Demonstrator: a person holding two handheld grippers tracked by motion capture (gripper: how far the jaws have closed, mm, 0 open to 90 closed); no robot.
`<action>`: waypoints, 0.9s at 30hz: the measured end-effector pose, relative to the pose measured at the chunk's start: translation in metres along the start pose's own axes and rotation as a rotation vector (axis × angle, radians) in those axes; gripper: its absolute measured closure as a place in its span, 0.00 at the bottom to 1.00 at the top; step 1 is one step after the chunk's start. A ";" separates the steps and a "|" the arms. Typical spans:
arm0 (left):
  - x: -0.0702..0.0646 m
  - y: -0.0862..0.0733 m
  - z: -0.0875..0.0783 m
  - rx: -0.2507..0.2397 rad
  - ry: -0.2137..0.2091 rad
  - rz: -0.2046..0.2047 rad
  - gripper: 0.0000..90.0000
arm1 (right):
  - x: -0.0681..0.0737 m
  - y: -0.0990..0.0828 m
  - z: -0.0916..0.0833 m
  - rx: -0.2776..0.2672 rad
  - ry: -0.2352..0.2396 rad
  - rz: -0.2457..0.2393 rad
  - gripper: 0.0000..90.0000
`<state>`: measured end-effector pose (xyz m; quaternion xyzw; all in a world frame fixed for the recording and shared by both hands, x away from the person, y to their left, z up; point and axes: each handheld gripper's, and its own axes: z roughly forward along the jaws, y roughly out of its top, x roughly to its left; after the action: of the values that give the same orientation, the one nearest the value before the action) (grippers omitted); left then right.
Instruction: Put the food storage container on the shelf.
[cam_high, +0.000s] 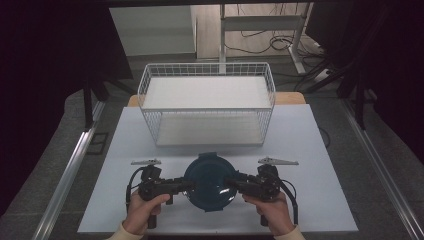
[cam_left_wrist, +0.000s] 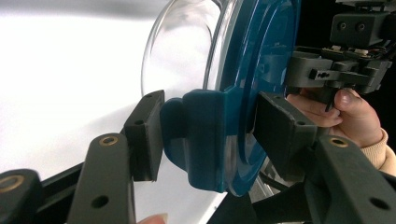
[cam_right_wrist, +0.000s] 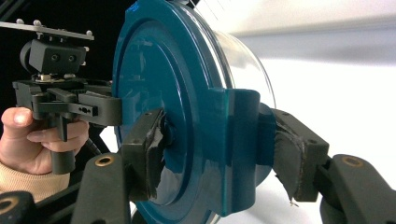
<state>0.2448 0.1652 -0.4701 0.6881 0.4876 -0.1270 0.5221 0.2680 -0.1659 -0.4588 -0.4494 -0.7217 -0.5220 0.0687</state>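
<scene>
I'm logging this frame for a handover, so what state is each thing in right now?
Lidded bowl: blue lid on, clear glass body, held at both side clips, over the table.
Left hand-held gripper: shut on the bowl's lid clip.
Right hand-held gripper: shut on the opposite clip.
Wire basket: upright, nothing inside.
Table: white top, bearing the basket.

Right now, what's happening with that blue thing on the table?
A person holds a clear bowl with a blue lid between two hand-held tools. The left tool is clamped on the lid's side clip, and the right tool grips the clip on the opposite side. A white wire basket stands behind it on the table.
</scene>
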 end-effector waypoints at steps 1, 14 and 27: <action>-0.002 0.001 -0.001 -0.005 -0.003 0.006 0.49 | 0.002 0.001 -0.002 -0.007 -0.002 -0.011 0.44; -0.025 0.008 -0.017 -0.063 -0.007 0.078 0.50 | 0.024 0.013 -0.019 -0.068 0.008 -0.107 0.44; -0.034 0.024 -0.021 -0.076 0.002 0.124 0.49 | 0.031 0.024 -0.025 -0.088 0.003 -0.137 0.44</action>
<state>0.2401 0.1653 -0.4234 0.6968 0.4490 -0.0748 0.5544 0.2583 -0.1672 -0.4134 -0.4009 -0.7268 -0.5575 0.0141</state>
